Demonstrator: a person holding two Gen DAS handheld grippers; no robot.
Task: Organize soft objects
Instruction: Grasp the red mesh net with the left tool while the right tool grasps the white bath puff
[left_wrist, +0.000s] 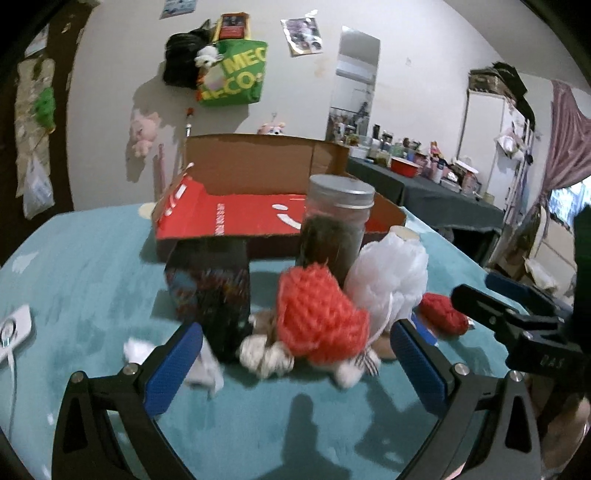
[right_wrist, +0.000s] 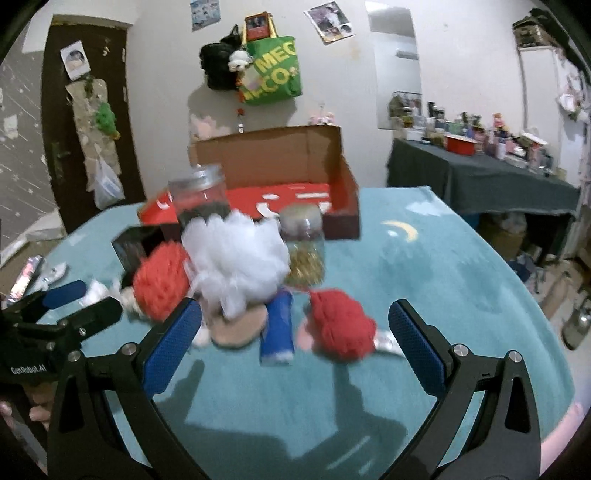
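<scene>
Spread across a teal cloth, a cluster of items is seen in front of an open cardboard box with a red lining. In the left wrist view, going from left to right, a dark patterned box is found standing upright, then a red knitted toy lying over pale striped limbs, a lidded jar behind it, a white mesh puff touching the toy, and a second red knitted toy a little apart. The left gripper is held wide open just short of the first toy, with nothing between its blue pads. In the right wrist view, the right gripper is likewise spread wide and empty, with a blue tube and the second red toy lying between its fingers' line. A smaller jar of golden material is seen behind them.
</scene>
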